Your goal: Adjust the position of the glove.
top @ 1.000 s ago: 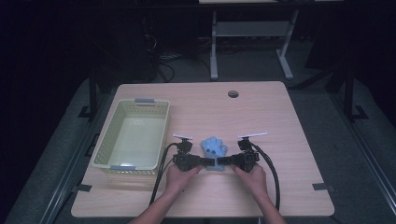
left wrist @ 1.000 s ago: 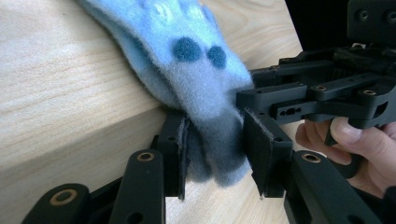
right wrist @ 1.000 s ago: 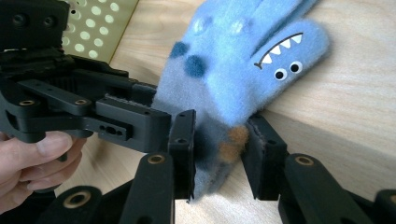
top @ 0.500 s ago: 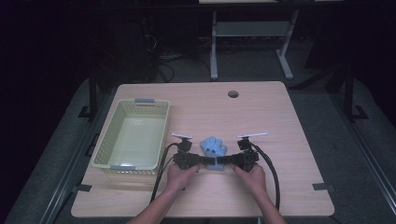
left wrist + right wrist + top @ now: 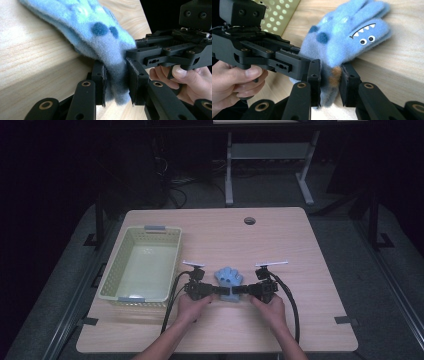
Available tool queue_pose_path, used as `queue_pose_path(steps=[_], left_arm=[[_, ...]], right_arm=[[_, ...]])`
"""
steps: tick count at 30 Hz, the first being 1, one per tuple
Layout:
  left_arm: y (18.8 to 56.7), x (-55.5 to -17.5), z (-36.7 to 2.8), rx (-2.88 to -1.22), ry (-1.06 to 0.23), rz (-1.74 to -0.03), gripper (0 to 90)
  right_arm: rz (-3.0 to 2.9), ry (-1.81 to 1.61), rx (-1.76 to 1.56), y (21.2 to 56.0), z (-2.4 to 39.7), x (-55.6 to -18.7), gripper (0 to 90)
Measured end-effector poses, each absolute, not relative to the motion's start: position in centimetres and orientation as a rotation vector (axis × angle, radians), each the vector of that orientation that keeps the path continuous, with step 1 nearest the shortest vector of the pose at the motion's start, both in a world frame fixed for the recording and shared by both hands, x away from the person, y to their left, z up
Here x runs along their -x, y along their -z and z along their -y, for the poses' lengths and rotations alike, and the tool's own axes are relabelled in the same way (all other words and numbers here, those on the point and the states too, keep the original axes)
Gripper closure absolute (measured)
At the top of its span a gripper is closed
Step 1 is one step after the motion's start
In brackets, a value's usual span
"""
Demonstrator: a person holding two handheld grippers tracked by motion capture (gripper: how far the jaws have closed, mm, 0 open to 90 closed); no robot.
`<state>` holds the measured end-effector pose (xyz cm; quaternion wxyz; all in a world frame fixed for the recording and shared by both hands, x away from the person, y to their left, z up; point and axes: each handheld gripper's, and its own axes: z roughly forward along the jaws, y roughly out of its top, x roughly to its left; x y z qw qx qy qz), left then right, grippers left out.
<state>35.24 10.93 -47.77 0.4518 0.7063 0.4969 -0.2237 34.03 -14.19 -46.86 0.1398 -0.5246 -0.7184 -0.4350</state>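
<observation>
High view puts the blue monster glove point(image 5: 229, 277) near the bench's point(image 5: 320, 330) front edge, just right of the yellow basket point(image 5: 112, 270). I have left claw point(image 5: 216, 290) and right claw point(image 5: 237, 290) both clamped on its cuff; lifting it into the basket looks left to do.

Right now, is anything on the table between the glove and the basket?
Nothing visible: bare table lies between glove and basket, apart from the left gripper itself; it and the right gripper are both shut on the glove.
</observation>
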Motion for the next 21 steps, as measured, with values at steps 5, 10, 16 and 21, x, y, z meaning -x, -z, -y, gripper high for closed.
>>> queue_pose_path(steps=[5, 10, 16, 21], left_arm=[[46.8, -35.2, -11.0, -1.751, 0.544, -1.198, 69.9], [45.7, -35.0, -11.2, -1.750, 0.531, -1.173, 69.9], [44.6, -34.8, -11.5, -1.747, 0.513, -1.153, 69.9], [44.0, -34.7, -11.9, -1.745, 0.503, -1.142, 69.8]], right_arm=[[2.069, 1.286, 1.504, 46.0, 14.4, -33.8, 73.3], [2.096, 1.305, 1.497, 44.7, 14.2, -33.4, 73.4], [2.103, 1.336, 1.477, 43.6, 14.0, -33.3, 73.4], [2.111, 1.348, 1.460, 43.0, 13.7, -33.3, 73.4]])
